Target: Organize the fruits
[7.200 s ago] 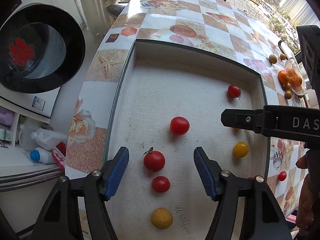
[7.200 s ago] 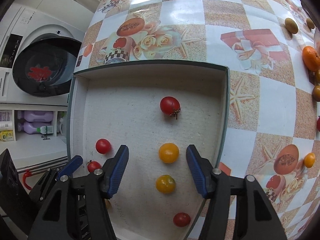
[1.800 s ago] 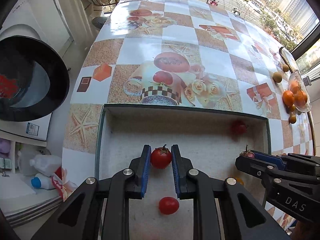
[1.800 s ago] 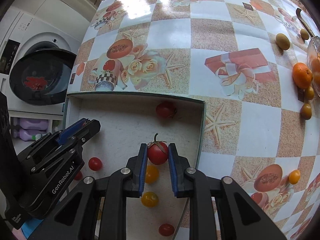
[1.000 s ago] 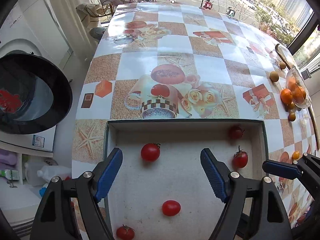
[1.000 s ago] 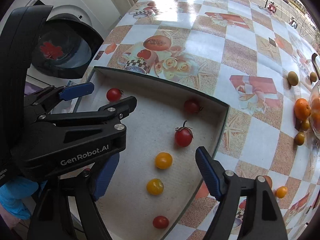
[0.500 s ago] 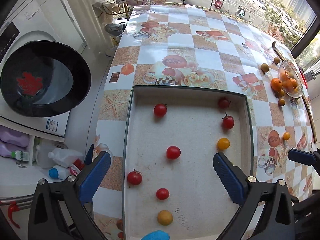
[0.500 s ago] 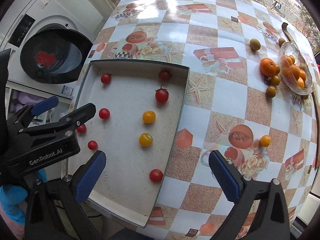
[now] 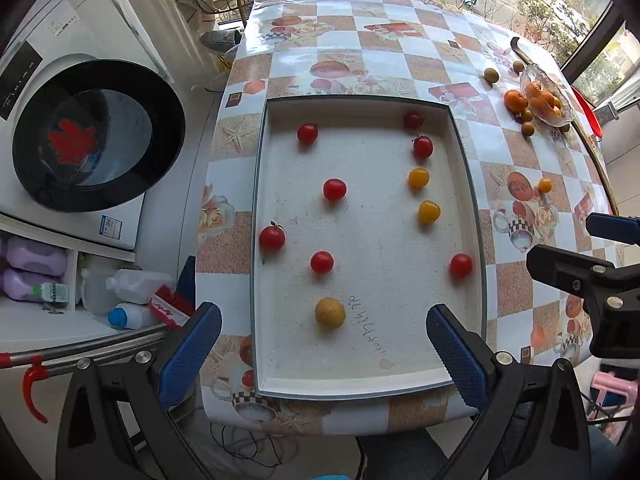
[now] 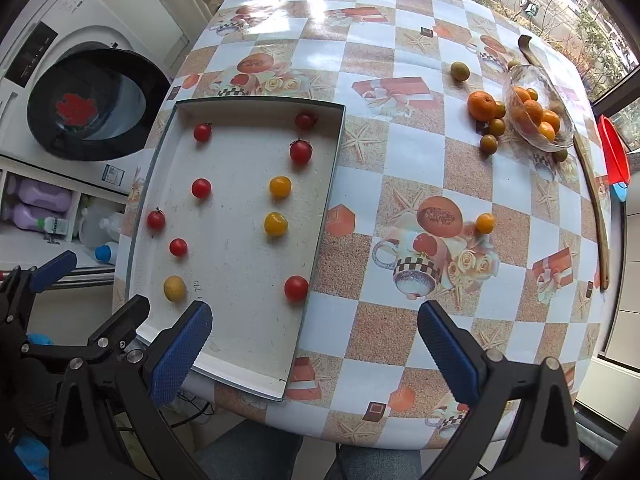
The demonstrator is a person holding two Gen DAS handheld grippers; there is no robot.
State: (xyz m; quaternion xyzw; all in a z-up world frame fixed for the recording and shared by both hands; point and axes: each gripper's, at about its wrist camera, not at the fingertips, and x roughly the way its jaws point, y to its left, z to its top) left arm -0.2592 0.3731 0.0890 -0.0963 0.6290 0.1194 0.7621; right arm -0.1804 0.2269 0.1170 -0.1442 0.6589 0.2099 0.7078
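Note:
A shallow white tray (image 9: pixel 466 184) (image 10: pixel 332 184) lies on the table. Several red tomatoes sit in it, such as one at the far left (image 9: pixel 307 133) (image 10: pixel 202 132) and one at the near right (image 9: pixel 461 265) (image 10: pixel 296 288). Two orange-yellow tomatoes (image 9: pixel 418 178) (image 10: pixel 279 186) sit on its right side and a dull yellow fruit (image 9: pixel 329 313) (image 10: pixel 174 288) lies near the front. My left gripper (image 9: pixel 324 354) is open and empty, high above the tray's near edge. My right gripper (image 10: pixel 314 350) is open and empty, above the tray's front right corner.
A glass bowl of oranges (image 10: pixel 538 114) with loose oranges and green fruits beside it stands at the far right. A small orange fruit (image 10: pixel 485 223) lies on the patterned cloth. A washing machine door (image 9: pixel 96 136) and bottles (image 9: pixel 132 316) are left of the table.
Both grippers have pulled back and up from the tray, so the view is wider. Both stay open and empty. The fruits have not moved.

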